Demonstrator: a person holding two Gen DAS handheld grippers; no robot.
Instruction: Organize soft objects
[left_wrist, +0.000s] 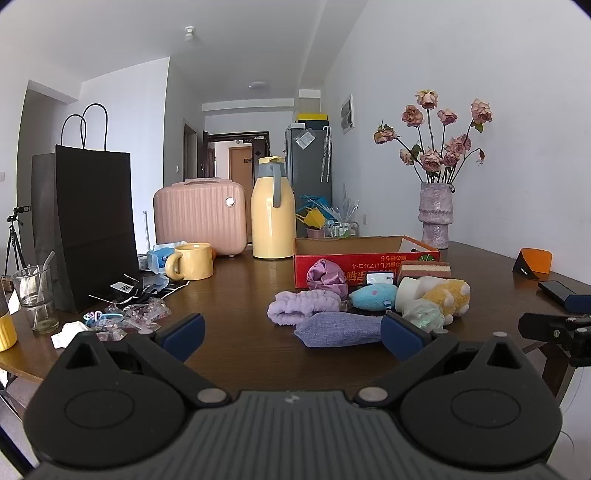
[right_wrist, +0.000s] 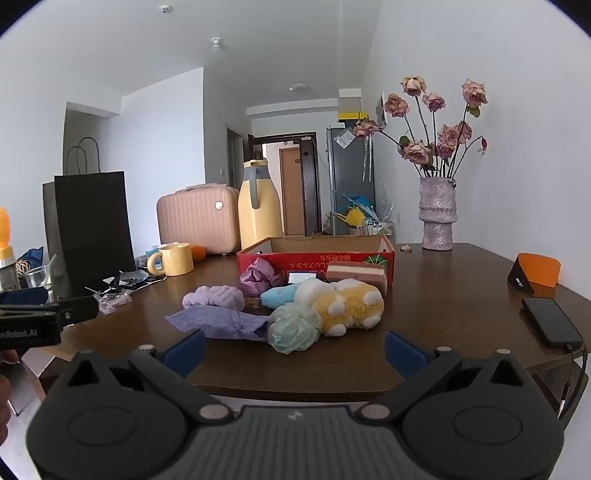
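Both the left gripper (left_wrist: 291, 334) and right gripper (right_wrist: 293, 349) hover with jaws spread wide and empty at the surface's near edge, facing the soft objects (right_wrist: 291, 306) heaped mid-surface, apparently staged before the red box (right_wrist: 314, 254) behind.

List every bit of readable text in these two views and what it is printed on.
"nRobot.AI": side of the black left gripper, start cut off at the frame edge.
Red cardboard box: yellow characters, upside down, too blurred to read.
Black paper with white code square: illegible.
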